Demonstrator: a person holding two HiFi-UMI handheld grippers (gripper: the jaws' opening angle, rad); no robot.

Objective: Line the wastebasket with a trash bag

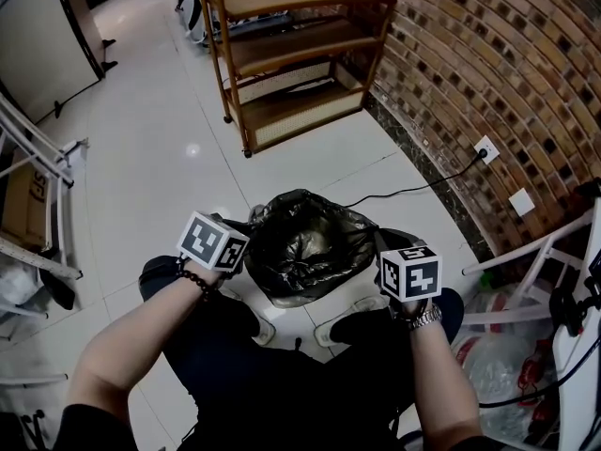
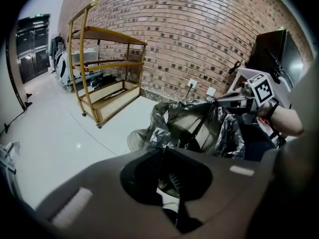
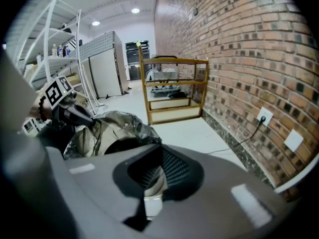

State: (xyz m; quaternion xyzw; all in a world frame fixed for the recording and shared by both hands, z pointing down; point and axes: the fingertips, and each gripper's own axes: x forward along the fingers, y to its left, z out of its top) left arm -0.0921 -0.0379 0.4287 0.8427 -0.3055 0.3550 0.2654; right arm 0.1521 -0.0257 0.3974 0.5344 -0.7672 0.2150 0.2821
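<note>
Now my left tongs (image 1: pixel 240 239) and right tongs (image 1: pixel 383 256) each pinch one side of the black trash bag (image 1: pixel 305 242) tight. It sits between my feet, pulled wide to fit over the hidden wastebasket, I think.

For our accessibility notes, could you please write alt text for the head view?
From above, a person's left tool and right tool are each shut on an edge of a crumpled black trash bag stretched between them above a pale tiled floor. A wooden shelf unit stands against a brick wall beyond.
</note>
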